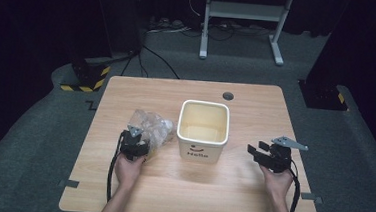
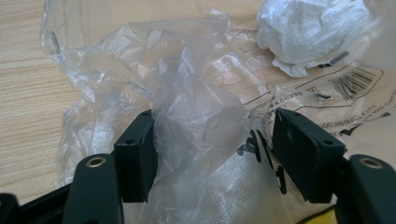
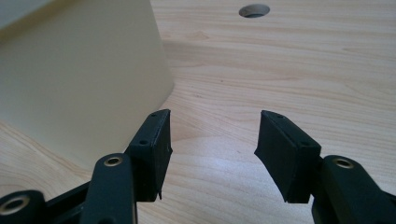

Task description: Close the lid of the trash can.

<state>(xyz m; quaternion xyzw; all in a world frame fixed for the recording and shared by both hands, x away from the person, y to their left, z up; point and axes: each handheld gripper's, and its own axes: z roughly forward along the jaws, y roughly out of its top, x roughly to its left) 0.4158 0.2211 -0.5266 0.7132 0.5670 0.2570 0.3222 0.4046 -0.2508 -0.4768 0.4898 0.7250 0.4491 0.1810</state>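
1. Here, the light wooden table (image 1: 250, 190) is seen bearing everything; a round cable hole (image 3: 254, 10) lies in its far part.
2. The cream square plastic bin marked "Hello" (image 1: 203, 129) stands upright mid-table, open-topped and apparently empty; it is judged the likely place for the rubbish.
3. The crumpled clear plastic bag (image 2: 196, 116) lies just left of the bin, with a white crumpled paper ball (image 2: 310, 30) on its far side.
4. The left gripper (image 2: 212, 147) is held with jaws apart around a raised fold of the bag; a good grasp is probably made by closing on that bunched fold, not a single thin layer.
5. The right gripper (image 3: 212, 149) is kept parted and empty over bare wood right of the bin.
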